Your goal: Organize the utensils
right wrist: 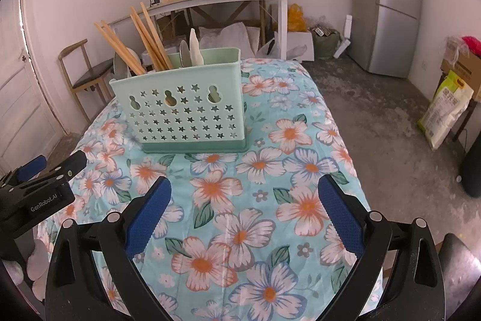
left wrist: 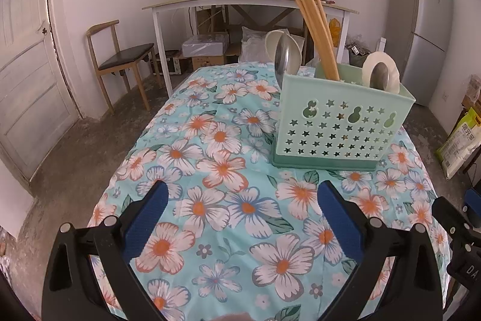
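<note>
Two pairs of tongs hover over the flowered bench cloth (left wrist: 228,170), and both stand spread wide with nothing between their blue pads: the left tongs (left wrist: 240,209) and the right tongs (right wrist: 243,206). The mint-green caddy (right wrist: 183,110) sits upright toward the far end of the bench, well apart from either pair, its star-punched wall facing them. Inside it stand the wooden chopsticks (left wrist: 318,35), leaning out at a slant in separate bunches, and the spoons (left wrist: 285,53), metal ones paired with pale ones, bowls up above the rim. No loose utensil shows on the cloth in either view, so by my reckoning the sorting looks finished or close to it. The risk from here lies in the lean of those chopsticks: they reach high and tilt outward, so tongs brought in low across the rim could knock them and tip the light plastic caddy, or flick a stick onto the floor. The smooth cloth may also let the caddy slide if it is nudged sideways.
</note>
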`<action>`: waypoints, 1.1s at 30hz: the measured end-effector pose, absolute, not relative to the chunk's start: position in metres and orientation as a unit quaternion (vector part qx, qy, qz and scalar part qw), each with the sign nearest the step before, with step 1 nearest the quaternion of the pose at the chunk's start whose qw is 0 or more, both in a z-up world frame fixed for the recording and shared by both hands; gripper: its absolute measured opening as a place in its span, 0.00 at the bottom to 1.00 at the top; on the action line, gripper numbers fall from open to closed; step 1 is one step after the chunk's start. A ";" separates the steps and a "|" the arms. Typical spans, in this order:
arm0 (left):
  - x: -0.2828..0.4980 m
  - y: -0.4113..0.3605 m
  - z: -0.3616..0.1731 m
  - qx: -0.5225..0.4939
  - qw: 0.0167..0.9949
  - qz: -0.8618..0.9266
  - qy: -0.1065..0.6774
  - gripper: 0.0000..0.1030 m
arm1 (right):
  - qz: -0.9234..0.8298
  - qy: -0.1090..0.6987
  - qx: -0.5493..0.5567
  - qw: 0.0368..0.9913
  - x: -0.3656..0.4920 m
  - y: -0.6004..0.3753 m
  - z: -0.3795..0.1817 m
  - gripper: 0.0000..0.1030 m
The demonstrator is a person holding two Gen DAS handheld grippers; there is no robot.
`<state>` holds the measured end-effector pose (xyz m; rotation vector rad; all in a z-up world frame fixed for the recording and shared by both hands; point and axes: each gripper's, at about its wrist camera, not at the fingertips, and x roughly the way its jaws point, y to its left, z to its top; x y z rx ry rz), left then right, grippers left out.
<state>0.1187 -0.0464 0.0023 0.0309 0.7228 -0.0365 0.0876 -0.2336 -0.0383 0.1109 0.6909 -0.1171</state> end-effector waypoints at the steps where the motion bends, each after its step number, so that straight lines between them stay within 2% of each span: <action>1: 0.119 -0.046 0.002 0.015 0.935 -0.018 0.354 0.94 | -0.058 0.338 0.053 0.938 0.089 -0.233 -0.038 0.91; 33: 0.143 -0.036 0.009 0.018 0.939 -0.009 0.344 0.94 | -0.056 0.323 0.040 0.944 0.115 -0.226 -0.030 0.91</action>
